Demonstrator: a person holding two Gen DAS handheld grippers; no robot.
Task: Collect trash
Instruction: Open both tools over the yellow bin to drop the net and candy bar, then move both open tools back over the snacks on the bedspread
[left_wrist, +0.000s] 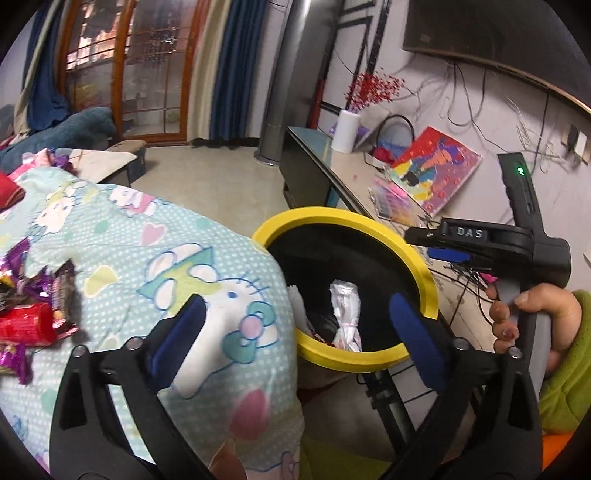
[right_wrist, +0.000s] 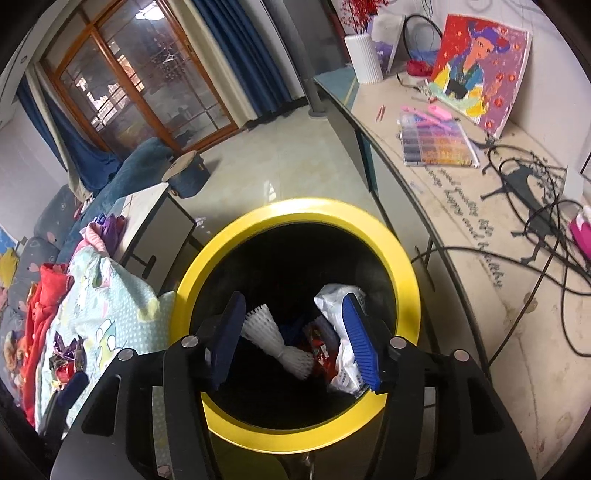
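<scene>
Hovering over the round yellow-rimmed black trash bin (right_wrist: 295, 210), the right hand-held gripper (right_wrist: 295, 332) is spread wide and empty, probably placed there for a drop. Inside, a white foam net sleeve (right_wrist: 280, 343) lies with its long axis from 11 to 5 o'clock beside a crumpled white plastic wrapper (right_wrist: 347, 369). The left hand-held gripper (left_wrist: 295, 332) is wide open too, with shiny red and purple candy wrappers (left_wrist: 33, 306) waiting at 9 o'clock on the cartoon-print bedspread (left_wrist: 129, 240).

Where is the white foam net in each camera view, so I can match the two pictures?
Left wrist: the foam net peeks out at the bin's left inner edge, centre of the picture, mostly hidden by the quilt.
Right wrist: the foam net lies in the bin, lower centre, between the open right gripper fingers.
Shared landmark: the bin's yellow rim; also the white vase.
</scene>
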